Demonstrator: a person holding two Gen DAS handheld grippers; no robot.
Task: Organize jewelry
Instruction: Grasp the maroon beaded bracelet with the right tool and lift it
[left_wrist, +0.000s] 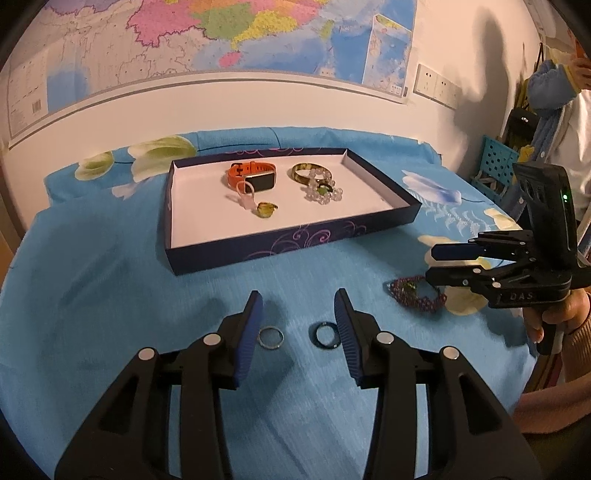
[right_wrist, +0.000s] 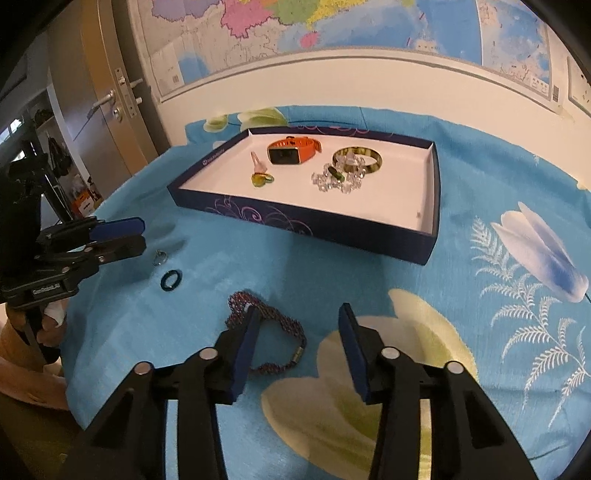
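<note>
A: Left gripper (left_wrist: 298, 308) hangs part-open over silver ring (left_wrist: 271, 338) and dark ring (left_wrist: 326, 335), both loose between its jaws.

B: Right gripper (right_wrist: 298, 322)?

A: Part-open, empty, straddling purple bracelet (right_wrist: 266, 332) on the blue cloth, lined up to grab. Box (left_wrist: 258, 251) beyond already holds watch (left_wrist: 255, 177).

Left wrist: looked forward and down past its fingers, close over the blue floral cloth (left_wrist: 110, 277).
Right wrist: same tilt, further right.
Shared: navy tray (left_wrist: 295, 243), wall map (left_wrist: 184, 44).
</note>
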